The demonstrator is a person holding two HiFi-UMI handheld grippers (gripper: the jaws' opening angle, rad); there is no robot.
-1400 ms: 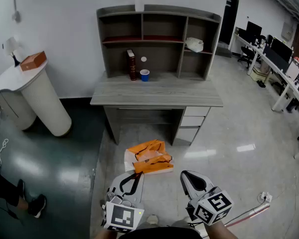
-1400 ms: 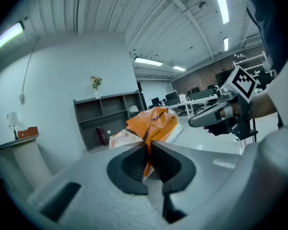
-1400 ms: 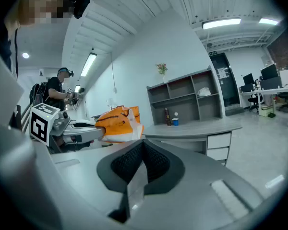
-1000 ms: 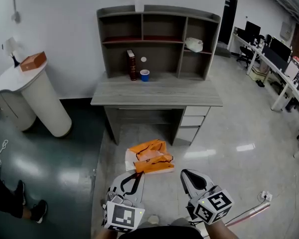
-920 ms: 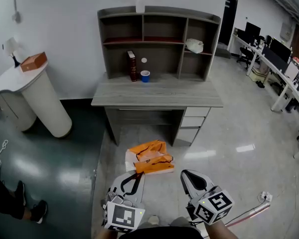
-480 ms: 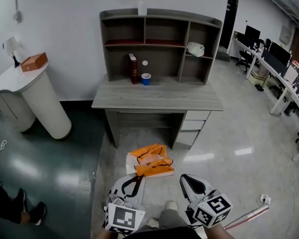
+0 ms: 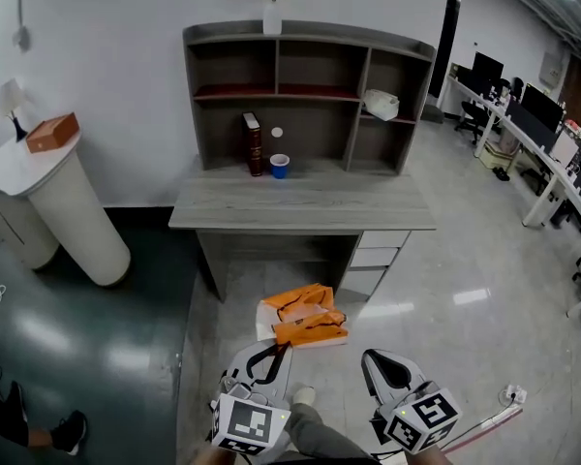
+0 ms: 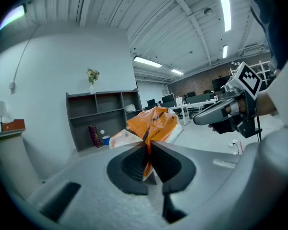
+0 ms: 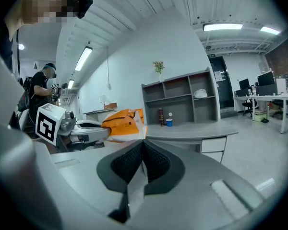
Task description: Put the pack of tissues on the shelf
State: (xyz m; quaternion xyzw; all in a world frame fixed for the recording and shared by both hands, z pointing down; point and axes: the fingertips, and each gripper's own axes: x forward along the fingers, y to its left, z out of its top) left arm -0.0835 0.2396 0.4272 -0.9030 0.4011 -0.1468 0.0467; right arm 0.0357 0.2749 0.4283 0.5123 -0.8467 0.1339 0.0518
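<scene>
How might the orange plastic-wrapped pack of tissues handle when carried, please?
Probably soft and floppy: the orange plastic-wrapped pack of tissues looks crumpled. Likely light, since the left gripper pinches only its thin wrapper edge. That film could slip.

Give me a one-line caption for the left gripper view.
Left gripper shut on the edge of the orange tissue pack, desk shelf ahead, right gripper alongside.

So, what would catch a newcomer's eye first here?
The bright orange pack of tissues, pinched in the shut left gripper low in the head view. Beyond it, the grey shelf stands on the desk, with a blue cup under it.
</scene>
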